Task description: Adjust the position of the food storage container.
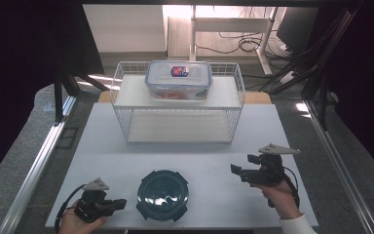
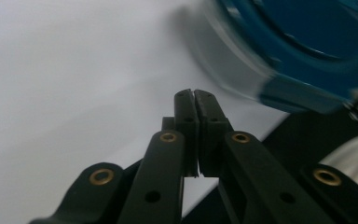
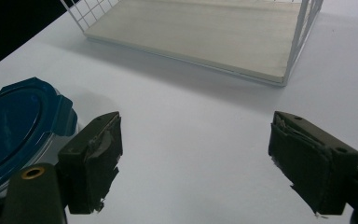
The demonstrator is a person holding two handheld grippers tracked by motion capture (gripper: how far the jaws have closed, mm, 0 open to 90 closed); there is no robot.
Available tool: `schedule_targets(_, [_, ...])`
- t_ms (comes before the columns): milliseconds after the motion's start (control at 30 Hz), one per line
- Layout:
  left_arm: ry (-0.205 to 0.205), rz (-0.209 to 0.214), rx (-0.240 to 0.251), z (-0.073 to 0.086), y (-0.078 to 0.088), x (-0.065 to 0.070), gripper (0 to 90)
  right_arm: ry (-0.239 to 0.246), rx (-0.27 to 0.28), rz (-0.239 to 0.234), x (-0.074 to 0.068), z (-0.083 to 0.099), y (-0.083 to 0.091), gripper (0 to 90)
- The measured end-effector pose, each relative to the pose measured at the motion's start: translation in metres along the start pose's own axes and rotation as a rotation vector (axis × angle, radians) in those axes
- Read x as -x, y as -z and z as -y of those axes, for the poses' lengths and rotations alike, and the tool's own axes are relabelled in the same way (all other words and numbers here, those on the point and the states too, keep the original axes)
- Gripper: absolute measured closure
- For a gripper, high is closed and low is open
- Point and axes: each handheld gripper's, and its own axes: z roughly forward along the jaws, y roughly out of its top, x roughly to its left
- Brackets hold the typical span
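Left hand-held gripper [image 1: 119, 203], jaws closed, points right toward round blue-lidded container [image 1: 162, 194].

Both handheld units are chunky matte black plastic. The left claw [image 1: 121, 202] and right claw [image 1: 234, 169] each carry a grey three-cornered plate on top, and a black cable loops off the back of each. Close up, the left one's linkage arms have brass-coloured rivets [image 2: 168, 136] and small plain holes. The right one's pads [image 3: 94, 161] look like dark, slightly frayed rubber wrapped over blocky tips. White sleeve cuff [image 1: 298, 225] on the right arm.
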Motion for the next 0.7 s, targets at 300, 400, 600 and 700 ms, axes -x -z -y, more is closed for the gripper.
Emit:
schedule_targets(300, [-0.047, 0.046, -0.053, -0.003, -0.016, 0.021, 89.7, -0.002, -0.003, 0.004, 0.001, 0.001, 0.0, 17.3])
schedule_targets(400, [-0.036, 0.051, -0.053, -0.003, -0.018, 0.019, 89.7, -0.004, -0.003, 0.007, 0.001, 0.001, 0.0, 17.3])
schedule_targets(600, [-0.021, 0.076, -0.049, -0.005, -0.028, 0.024, 89.8, -0.002, -0.008, 0.008, 0.001, 0.001, -0.002, 17.2])
schedule_targets(700, [-0.049, 0.112, -0.093, -0.008, -0.039, 0.029, 89.6, -0.003, -0.01, 0.011, 0.0, 0.002, -0.003, 17.2])
